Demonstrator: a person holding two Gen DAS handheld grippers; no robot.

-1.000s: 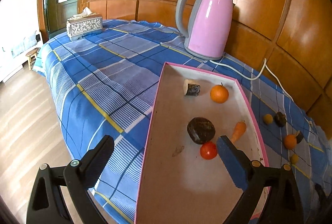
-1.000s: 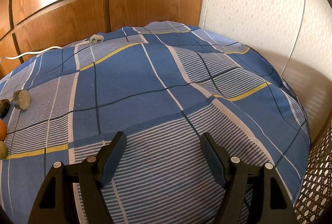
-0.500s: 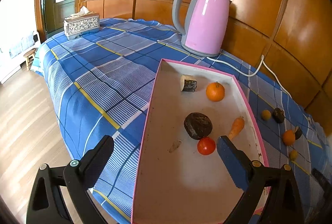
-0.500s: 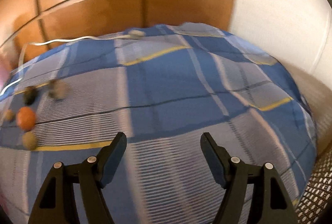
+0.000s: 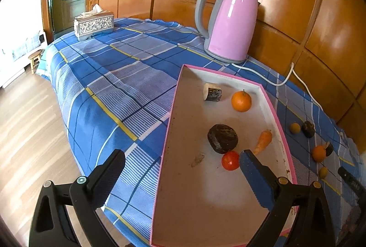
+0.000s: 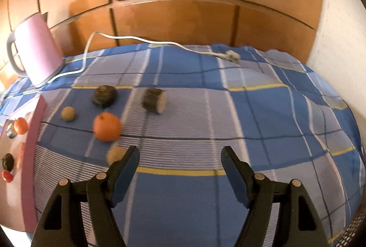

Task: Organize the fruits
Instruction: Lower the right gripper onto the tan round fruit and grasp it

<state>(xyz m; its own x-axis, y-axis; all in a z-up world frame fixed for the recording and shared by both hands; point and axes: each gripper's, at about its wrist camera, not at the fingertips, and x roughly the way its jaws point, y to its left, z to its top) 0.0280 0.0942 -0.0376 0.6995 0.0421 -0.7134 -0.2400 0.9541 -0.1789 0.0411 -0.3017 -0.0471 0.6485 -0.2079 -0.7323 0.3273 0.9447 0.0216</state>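
A pink-rimmed tray [image 5: 173, 98] lies on the blue checked cloth and holds an orange [image 5: 241, 101], a cut log-like piece [image 5: 212, 92], a dark round fruit [image 5: 222, 138], a small carrot [image 5: 263, 138] and a red tomato [image 5: 230, 160]. My left gripper [image 5: 180, 161] hovers open over the tray's near left rim, empty. Loose on the cloth right of the tray lie an orange [image 6: 107, 126], a dark fruit [image 6: 104, 96], a cut brown piece [image 6: 154, 100] and two small yellowish fruits [image 6: 68, 113]. My right gripper [image 6: 179, 155] is open and empty, just right of the nearer yellowish fruit [image 6: 115, 153].
A pink electric kettle [image 5: 227, 25] stands behind the tray, its white cord [image 6: 146, 41] trailing along the cloth to a plug. A silver tissue box [image 5: 93, 24] sits far left. Wood panelling backs the table; the floor drops off on the left and a white wall closes the right.
The right gripper swung left: the loose fruits, the tray edge and the kettle came into its view. The left gripper's view barely shifted. Both grippers stayed open.
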